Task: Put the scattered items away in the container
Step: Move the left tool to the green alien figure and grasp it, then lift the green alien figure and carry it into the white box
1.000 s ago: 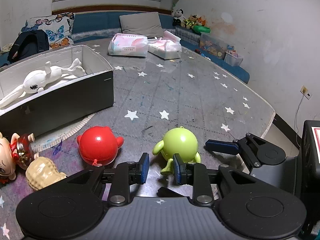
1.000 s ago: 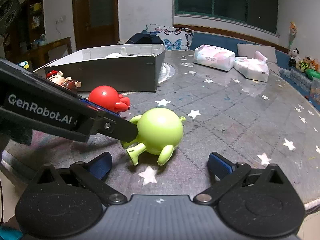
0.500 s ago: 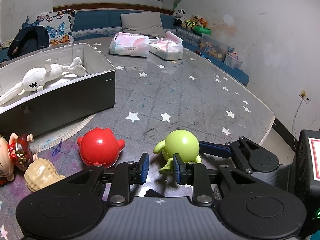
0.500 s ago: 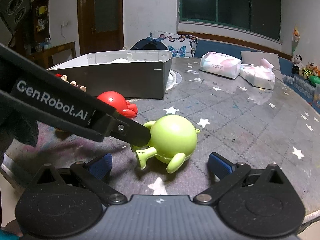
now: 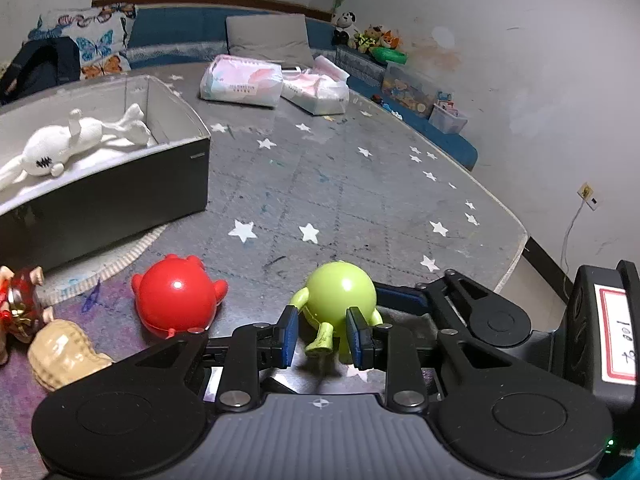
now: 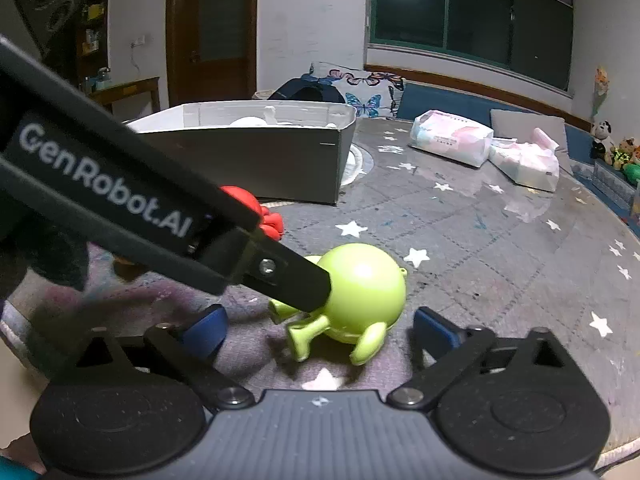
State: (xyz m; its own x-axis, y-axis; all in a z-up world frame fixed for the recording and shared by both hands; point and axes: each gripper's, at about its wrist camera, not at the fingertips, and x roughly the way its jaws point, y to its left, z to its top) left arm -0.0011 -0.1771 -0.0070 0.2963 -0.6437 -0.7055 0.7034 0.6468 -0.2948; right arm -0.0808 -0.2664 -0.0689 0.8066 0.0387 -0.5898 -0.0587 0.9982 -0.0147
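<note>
Scattered toys lay near the front edge of the tabletop (image 5: 360, 184), with the grey box (image 5: 120, 200) towards its left edge and a white plush (image 5: 68, 144) already inside.

The green toy (image 5: 340, 300) lay on its side close to the front edge, legs pointing back at both cameras. The left gripper (image 5: 320, 336) sat low over it, its blue pads (image 5: 289, 336) narrowly parted on either side of one green leg; whether they pressed on it could not be told.

The right gripper (image 6: 320, 330) faced the same toy (image 6: 364, 288) from the other side. Its jaws stood wide and were closing, the toy between them but clear of both pads (image 6: 432, 330).

The red toy (image 5: 176, 300) lay just left of the green one. A peanut-shaped toy (image 5: 60, 356) and a small figure (image 5: 20, 304) lay further along, near the front-left corner.

Two tissue packs (image 5: 244, 84) rested near the far edge.
</note>
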